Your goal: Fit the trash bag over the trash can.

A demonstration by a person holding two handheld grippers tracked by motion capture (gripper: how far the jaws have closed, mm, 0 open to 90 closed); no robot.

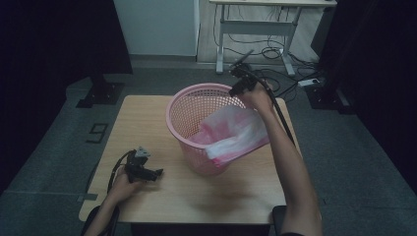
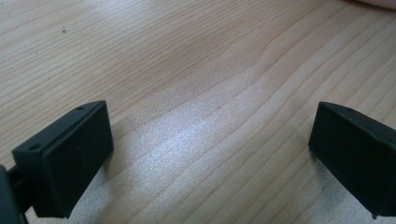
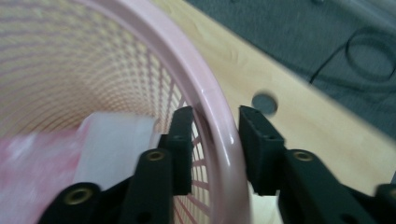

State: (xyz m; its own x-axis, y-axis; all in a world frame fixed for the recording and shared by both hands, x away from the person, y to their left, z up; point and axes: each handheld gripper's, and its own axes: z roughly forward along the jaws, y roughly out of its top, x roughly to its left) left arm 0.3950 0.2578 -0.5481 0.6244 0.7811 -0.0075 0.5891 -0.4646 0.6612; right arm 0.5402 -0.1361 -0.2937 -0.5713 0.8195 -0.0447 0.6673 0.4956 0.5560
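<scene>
The round pink plastic mesh basket (image 1: pixel 199 130) stands on the pale wooden desk (image 1: pixel 147 123), toward its far right, with a pink-and-white plastic bag (image 1: pixel 236 132) draped over its near-right rim. The right claw (image 3: pixel 215 140) straddles the basket's far rim, jaws narrowed on either side; whether they press it I cannot tell. A sideways pull could tip the light basket or slide it toward the desk's right edge. The left claw (image 1: pixel 158 173) rests wide and empty near-left of the basket, with open desk around it.
</scene>
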